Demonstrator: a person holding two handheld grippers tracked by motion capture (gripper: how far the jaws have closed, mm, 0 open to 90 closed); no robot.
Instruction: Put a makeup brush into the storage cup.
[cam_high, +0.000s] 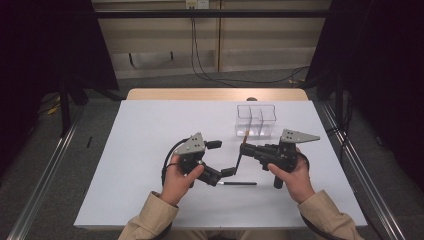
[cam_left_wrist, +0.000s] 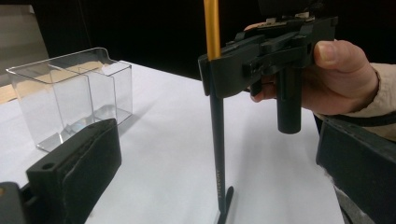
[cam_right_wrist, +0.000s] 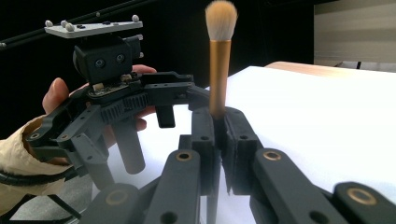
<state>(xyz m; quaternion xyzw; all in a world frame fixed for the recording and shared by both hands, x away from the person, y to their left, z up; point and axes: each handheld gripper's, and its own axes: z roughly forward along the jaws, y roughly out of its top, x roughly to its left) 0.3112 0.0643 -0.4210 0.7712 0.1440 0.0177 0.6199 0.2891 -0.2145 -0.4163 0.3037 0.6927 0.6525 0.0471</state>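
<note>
White tabletop (cam_high: 150, 150) is lying under the right gripper (cam_high: 243, 148), clamping an upright makeup brush (cam_right_wrist: 219, 56); clear organizer (cam_high: 256, 120) just beyond its fingertips; left gripper (cam_high: 224, 158) gaping wide.

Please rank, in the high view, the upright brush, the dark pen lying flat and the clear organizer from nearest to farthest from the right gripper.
1. Brush: clamped in the right gripper.
2. Pen: on the table, toward the person.
3. Organizer: farther back on the table; close to the pen's rank.

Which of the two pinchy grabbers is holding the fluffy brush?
The right gripper. Its jaws are clamped on the makeup brush, standing it upright. The left gripper is open, holding nothing.
</note>
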